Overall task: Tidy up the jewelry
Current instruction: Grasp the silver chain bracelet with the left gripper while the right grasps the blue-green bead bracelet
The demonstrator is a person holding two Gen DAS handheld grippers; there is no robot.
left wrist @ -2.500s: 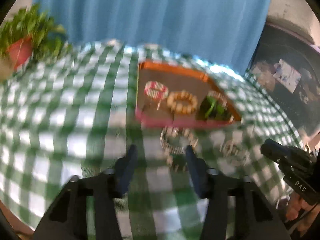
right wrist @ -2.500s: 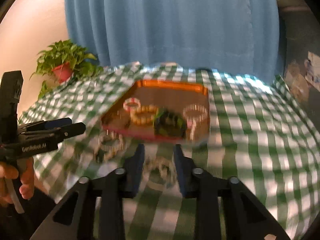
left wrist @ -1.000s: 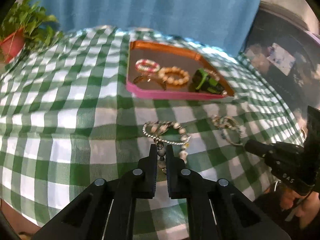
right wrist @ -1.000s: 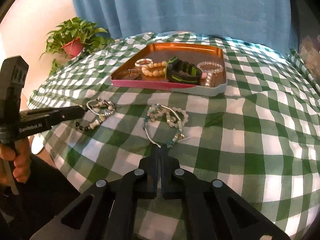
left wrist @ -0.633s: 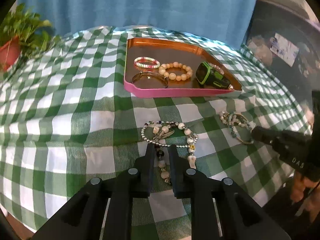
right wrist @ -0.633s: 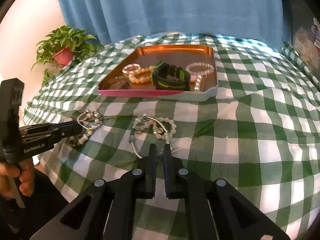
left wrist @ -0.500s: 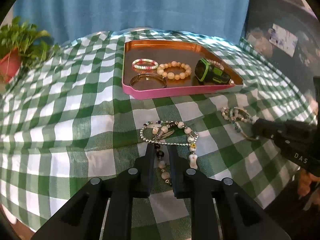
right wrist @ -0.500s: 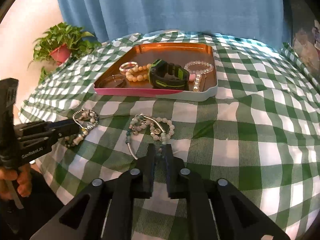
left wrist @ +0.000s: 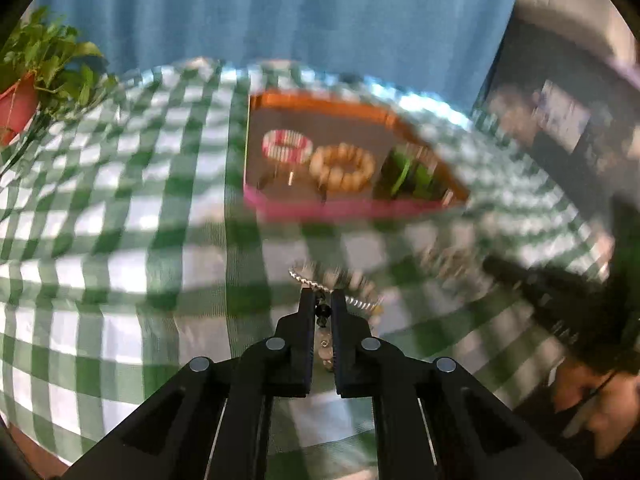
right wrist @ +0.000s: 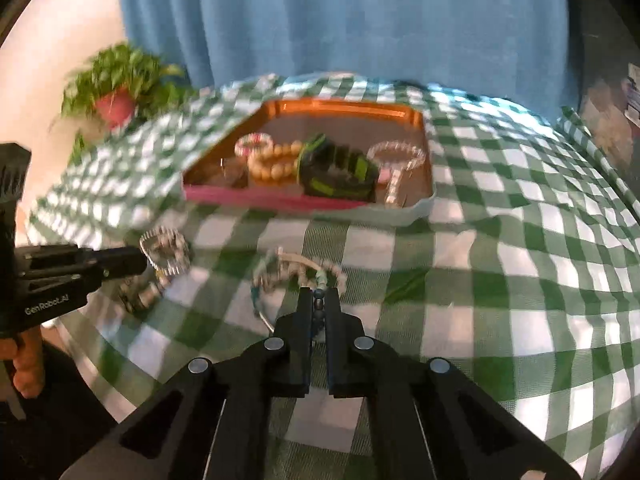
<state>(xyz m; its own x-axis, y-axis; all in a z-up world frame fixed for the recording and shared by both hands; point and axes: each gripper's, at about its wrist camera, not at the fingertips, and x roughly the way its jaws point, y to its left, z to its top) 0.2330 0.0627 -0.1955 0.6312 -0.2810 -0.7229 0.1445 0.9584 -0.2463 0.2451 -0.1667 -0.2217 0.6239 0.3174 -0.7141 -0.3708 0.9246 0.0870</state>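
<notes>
My left gripper (left wrist: 322,294) points down at a silver chain bracelet (left wrist: 320,280) with a dangling bead strand. Its jaws are closing, and the strand is pinched between them. In the right wrist view the left gripper (right wrist: 140,258) touches that same bracelet (right wrist: 166,252). My right gripper (right wrist: 318,292) is also closing, with a strand of a pale bead bracelet (right wrist: 300,270) pressed between its pads. Both bracelets lie on the green checked cloth in front of the orange tray (right wrist: 280,196).
The tray (left wrist: 340,210) holds a pink-white bead bracelet (left wrist: 287,147), a wooden bead bracelet (left wrist: 343,166), a green-black watch (right wrist: 340,172) and a clear bead bracelet (right wrist: 396,152). A potted plant (right wrist: 116,92) stands at the far left, before a blue curtain (right wrist: 340,20).
Both pairs of jaws, slightly apart half a second ago, have narrowed onto the bead strands. The left gripper has risen a little and both views are now motion-blurred.
</notes>
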